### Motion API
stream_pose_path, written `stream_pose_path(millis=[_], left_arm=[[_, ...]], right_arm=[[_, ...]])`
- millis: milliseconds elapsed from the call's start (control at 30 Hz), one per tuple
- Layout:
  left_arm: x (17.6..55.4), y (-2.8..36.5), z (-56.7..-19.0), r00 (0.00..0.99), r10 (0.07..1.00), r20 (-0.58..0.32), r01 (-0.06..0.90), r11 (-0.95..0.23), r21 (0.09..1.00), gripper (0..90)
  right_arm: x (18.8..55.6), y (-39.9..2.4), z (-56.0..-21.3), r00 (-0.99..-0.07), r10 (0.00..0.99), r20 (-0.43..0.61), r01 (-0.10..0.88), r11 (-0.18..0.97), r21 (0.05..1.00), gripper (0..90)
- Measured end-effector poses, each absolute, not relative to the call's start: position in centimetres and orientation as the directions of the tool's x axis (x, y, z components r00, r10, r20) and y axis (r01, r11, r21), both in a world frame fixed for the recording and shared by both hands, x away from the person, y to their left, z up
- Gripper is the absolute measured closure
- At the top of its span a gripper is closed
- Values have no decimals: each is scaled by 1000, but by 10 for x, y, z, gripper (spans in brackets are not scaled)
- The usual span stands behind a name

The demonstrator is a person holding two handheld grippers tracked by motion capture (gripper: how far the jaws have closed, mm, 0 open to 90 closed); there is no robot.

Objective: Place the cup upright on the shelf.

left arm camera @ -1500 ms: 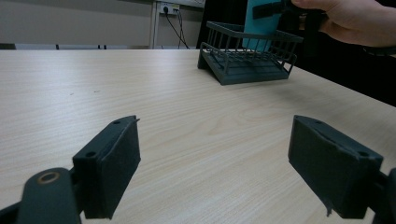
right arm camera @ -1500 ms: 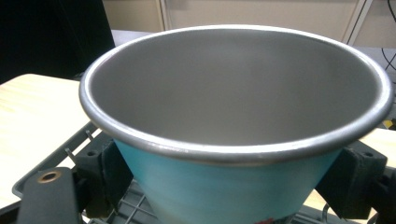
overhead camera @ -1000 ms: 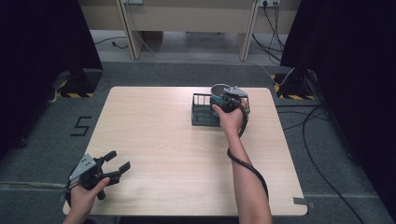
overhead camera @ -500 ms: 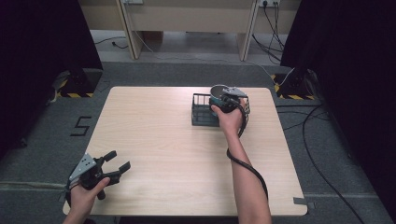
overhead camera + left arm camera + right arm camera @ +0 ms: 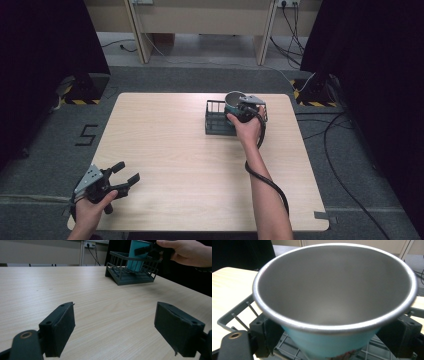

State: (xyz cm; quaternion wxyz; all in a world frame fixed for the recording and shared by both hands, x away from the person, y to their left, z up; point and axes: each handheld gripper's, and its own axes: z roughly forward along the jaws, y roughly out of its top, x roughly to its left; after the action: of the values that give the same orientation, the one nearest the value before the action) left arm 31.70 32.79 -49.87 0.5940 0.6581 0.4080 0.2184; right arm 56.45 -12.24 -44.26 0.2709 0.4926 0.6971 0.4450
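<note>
A teal cup (image 5: 233, 102) with a steel inside (image 5: 332, 290) stands upright in the dark wire basket (image 5: 216, 120) at the table's far right. My right gripper (image 5: 242, 109) is shut on the cup, one pad (image 5: 268, 333) on each side of its teal wall just below the rim. In the left gripper view the cup (image 5: 137, 256) and the basket (image 5: 130, 271) show far off with the other hand beside them. My left gripper (image 5: 125, 174) hangs open over the table's near left corner, nothing between its pads (image 5: 62, 327).
The light wooden table (image 5: 170, 165) is bare across its middle and left. Grey carpet surrounds it, with cables (image 5: 345, 150) on the floor at the right and desk legs at the back.
</note>
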Motion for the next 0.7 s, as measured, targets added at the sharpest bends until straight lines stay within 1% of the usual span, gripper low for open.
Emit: stream_pose_path(millis=[700], left_arm=[[317,327,-499,570,798,-196,277,38,960,161]], right_arm=[[540,-135,-432,-372,927,49,448,134,884,152]])
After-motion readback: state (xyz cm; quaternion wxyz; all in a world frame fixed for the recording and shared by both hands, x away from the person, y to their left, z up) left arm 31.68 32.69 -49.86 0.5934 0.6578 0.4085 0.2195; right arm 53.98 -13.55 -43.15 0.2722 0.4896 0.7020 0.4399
